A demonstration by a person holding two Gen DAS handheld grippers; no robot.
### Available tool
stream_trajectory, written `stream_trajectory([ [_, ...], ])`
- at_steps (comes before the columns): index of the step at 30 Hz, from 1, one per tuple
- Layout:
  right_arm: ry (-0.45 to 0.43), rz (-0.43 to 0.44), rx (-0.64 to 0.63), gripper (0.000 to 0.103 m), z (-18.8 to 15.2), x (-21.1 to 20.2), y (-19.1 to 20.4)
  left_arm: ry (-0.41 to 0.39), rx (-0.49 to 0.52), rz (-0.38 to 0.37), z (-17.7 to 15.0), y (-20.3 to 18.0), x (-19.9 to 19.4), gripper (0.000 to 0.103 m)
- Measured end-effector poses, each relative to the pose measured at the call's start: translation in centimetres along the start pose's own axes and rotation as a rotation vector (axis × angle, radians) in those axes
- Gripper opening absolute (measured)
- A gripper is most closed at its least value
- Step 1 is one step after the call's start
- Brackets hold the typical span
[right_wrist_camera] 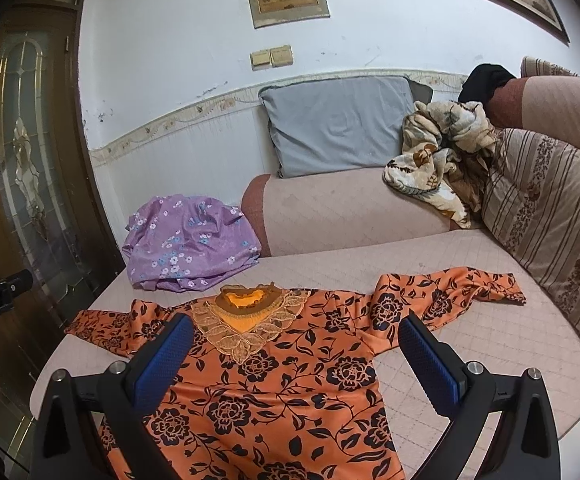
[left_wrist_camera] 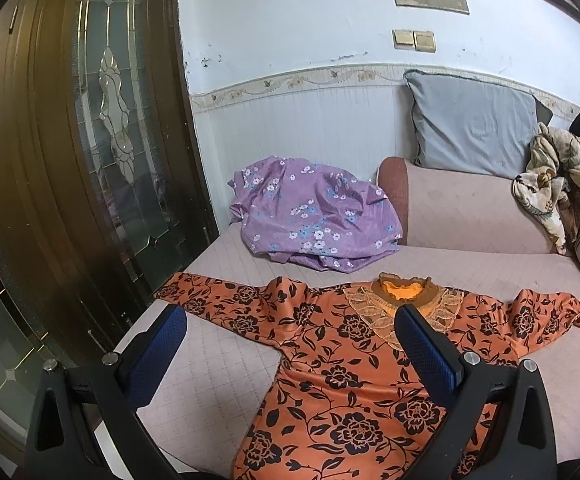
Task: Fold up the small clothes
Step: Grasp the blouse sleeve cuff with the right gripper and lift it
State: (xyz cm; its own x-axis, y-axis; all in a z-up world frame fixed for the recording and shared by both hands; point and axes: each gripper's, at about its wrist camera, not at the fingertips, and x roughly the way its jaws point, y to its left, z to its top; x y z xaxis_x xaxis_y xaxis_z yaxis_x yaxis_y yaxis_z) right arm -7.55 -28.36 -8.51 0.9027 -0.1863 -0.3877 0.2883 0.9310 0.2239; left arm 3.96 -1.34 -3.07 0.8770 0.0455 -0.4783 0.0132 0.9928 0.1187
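Note:
An orange top with black flowers [left_wrist_camera: 341, 364] lies flat, face up, on the pink quilted sofa seat [left_wrist_camera: 218, 364], sleeves spread left and right, lace collar away from me. It also shows in the right wrist view [right_wrist_camera: 282, 376]. My left gripper [left_wrist_camera: 290, 320] is open and empty, hovering above the top's left shoulder and sleeve. My right gripper [right_wrist_camera: 295, 330] is open and empty, hovering above the chest, just below the collar. Neither gripper touches the cloth.
A crumpled purple flowered cloth [left_wrist_camera: 309, 216] lies behind the top. A grey pillow [left_wrist_camera: 473, 124] leans on the wall. A beige flowered garment [right_wrist_camera: 437, 160] is bunched at the right by a striped cushion [right_wrist_camera: 549, 216]. A wooden glass door [left_wrist_camera: 70, 160] stands left.

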Motion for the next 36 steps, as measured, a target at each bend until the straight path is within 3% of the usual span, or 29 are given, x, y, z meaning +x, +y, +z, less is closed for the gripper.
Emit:
stream_trajectory([
  [4, 0.024, -0.018, 0.007, 0.103, -0.6, 1.9, -1.0, 0.022, 0.018, -0.014, -0.7, -1.7, 3.2, 0.103],
  [7, 0.065, -0.038, 0.051, 0.103, -1.3, 4.9, -3.7, 0.153, 0.052, -0.076, -2.7, -4.3, 9.5, 0.103],
  [11, 0.150, -0.101, 0.233, 0.103, -2.9, 11.3, -12.6, 0.358, 0.087, -0.151, -6.7, -8.2, 18.7, 0.103],
  [13, 0.167, -0.163, 0.310, 0.103, -3.4, 13.8, -17.2, 0.418, 0.099, -0.135, -8.2, -10.2, 22.5, 0.103],
  [15, 0.177, -0.216, 0.480, 0.102, -4.1, 16.5, -24.4, 0.426, 0.101, -0.146, -8.9, -11.4, 24.5, 0.103],
  [16, 0.173, -0.206, 0.565, 0.102, -4.5, 17.1, -26.8, 0.421, 0.104, -0.143, -9.0, -11.8, 25.1, 0.103],
  [18, 0.134, -0.137, 0.889, 0.102, -6.2, 18.7, -34.1, 0.408, 0.113, -0.133, -9.5, -12.7, 26.4, 0.103],
  [20, 0.071, -0.100, 1.074, 0.098, -7.5, 19.9, -38.8, 0.431, 0.121, -0.138, -9.5, -13.7, 27.6, 0.103],
  [24, 0.049, -0.078, 1.205, 0.087, -8.6, 23.4, -43.6, 0.401, 0.187, -0.141, -9.4, -15.8, 28.4, 0.103],
  [28, 0.034, -0.154, 1.213, 0.078, -7.4, 26.0, -45.3, 0.395, 0.226, -0.153, -9.6, -16.5, 29.0, 0.103],
  [30, 0.066, -0.210, 1.170, 0.054, -6.7, 27.7, -46.3, 0.392, 0.225, -0.148, -9.4, -16.4, 29.3, 0.103],
  [32, 0.091, -0.250, 1.183, 0.005, -7.6, 28.8, -47.7, 0.383, 0.226, -0.140, -9.3, -16.0, 29.4, 0.103],
  [34, 0.062, -0.243, 1.230, 0.005, -8.4, 28.3, -48.0, 0.370, 0.223, -0.129, -8.9, -15.6, 29.4, 0.103],
  [36, 0.033, -0.255, 1.167, 0.005, -6.5, 27.2, -46.4, 0.347, 0.198, -0.116, -8.1, -14.5, 29.3, 0.103],
])
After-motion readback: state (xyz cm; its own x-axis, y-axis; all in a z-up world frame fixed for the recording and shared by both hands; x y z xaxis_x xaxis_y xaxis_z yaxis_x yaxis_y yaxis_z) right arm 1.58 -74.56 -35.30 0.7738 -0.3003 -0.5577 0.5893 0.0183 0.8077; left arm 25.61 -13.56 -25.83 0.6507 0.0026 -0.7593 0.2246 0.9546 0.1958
